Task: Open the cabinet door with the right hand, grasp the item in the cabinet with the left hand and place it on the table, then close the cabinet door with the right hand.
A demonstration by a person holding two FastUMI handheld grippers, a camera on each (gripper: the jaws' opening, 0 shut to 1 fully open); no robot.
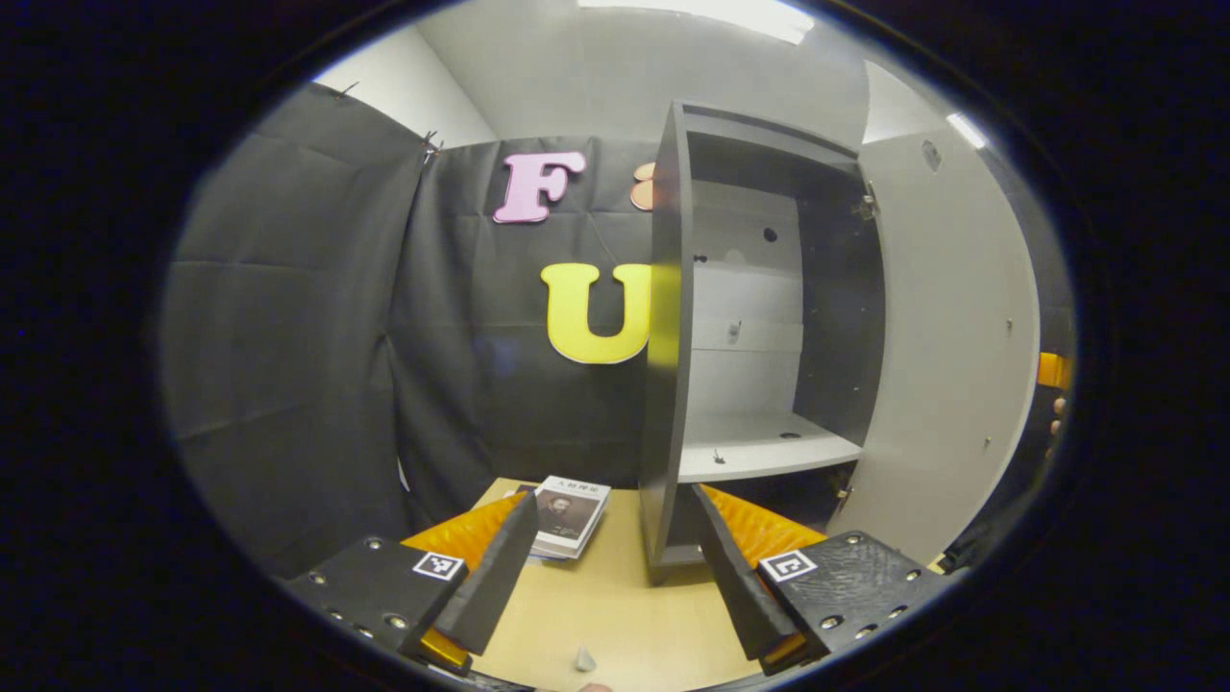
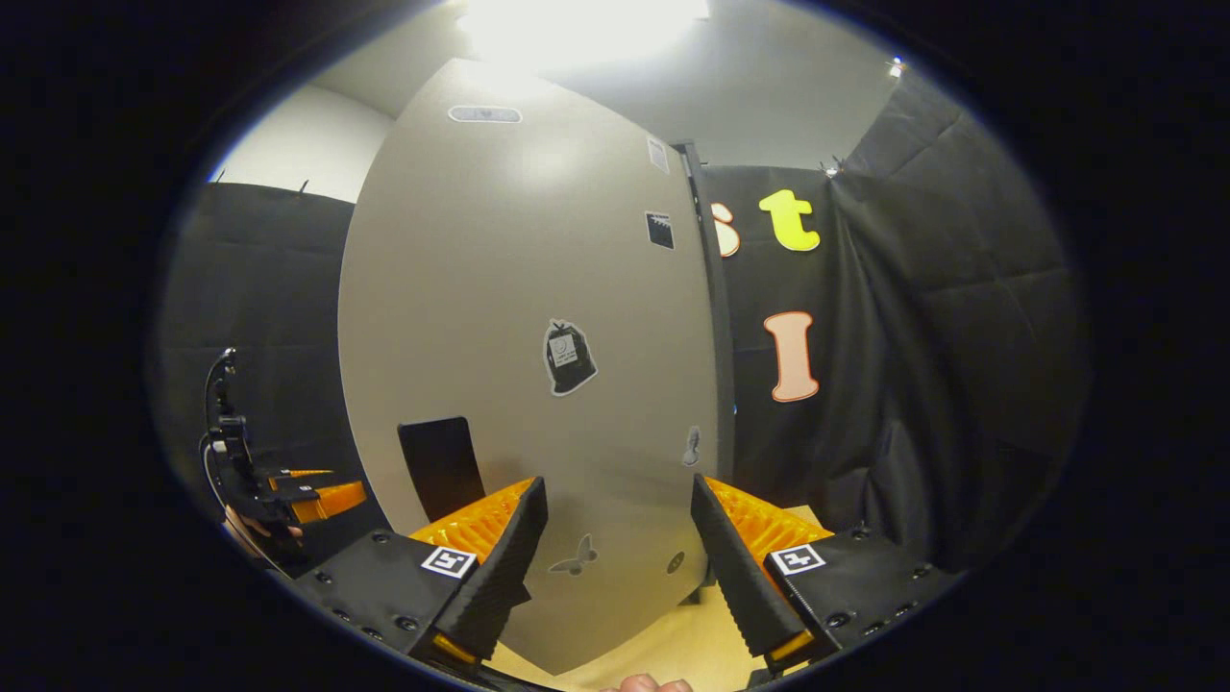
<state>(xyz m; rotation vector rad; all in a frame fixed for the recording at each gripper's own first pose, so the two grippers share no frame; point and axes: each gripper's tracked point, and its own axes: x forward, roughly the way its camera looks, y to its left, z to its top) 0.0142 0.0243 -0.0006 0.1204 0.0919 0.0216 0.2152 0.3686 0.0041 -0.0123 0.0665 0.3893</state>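
The dark cabinet (image 1: 670, 336) stands open on the wooden table (image 1: 615, 615), and its pale door (image 1: 951, 365) is swung out to the right. Its white shelf (image 1: 759, 447) is bare. A book (image 1: 572, 514) lies flat on the table just left of the cabinet. My left gripper (image 1: 615, 577) is open over the table in front of the book and the cabinet, holding nothing. In the right gripper view, my right gripper (image 2: 615, 567) is open close to the door's outer face (image 2: 519, 317), right of its black handle (image 2: 440, 466).
Black cloth walls close in the booth behind and beside the cabinet. A small grey scrap (image 1: 584, 658) lies on the table near its front. Stickers (image 2: 569, 358) dot the door. The left gripper (image 2: 322, 487), held by a hand, shows left of the door.
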